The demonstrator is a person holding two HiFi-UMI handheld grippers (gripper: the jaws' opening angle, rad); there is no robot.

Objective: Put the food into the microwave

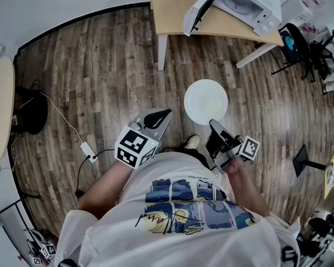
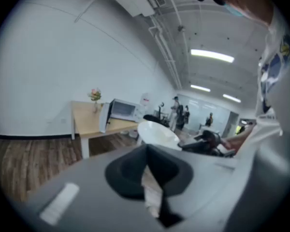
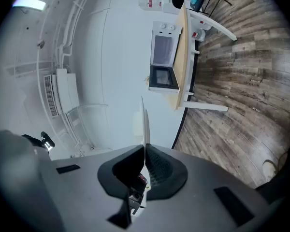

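A round white plate (image 1: 206, 102) hangs level over the wooden floor, with a faint pale patch at its middle. My right gripper (image 1: 214, 124) is shut on the plate's near rim. In the right gripper view the plate (image 3: 145, 124) shows edge-on, standing up out of the closed jaws of the right gripper (image 3: 144, 151). My left gripper (image 1: 162, 115) hangs beside the plate to its left, shut and empty. From the left gripper (image 2: 146, 150) the plate (image 2: 157, 132) shows just ahead. The white microwave (image 1: 247, 4) stands on the far table with its door (image 1: 199, 11) swung open.
The light wooden table (image 1: 172, 10) with white legs bears the microwave (image 3: 164, 57) and a small flower vase (image 2: 95, 96). A black office chair (image 1: 300, 49) stands to its right. A white power adapter and cable (image 1: 88, 151) lie on the floor at left. A round table (image 1: 0, 104) sits at the left edge.
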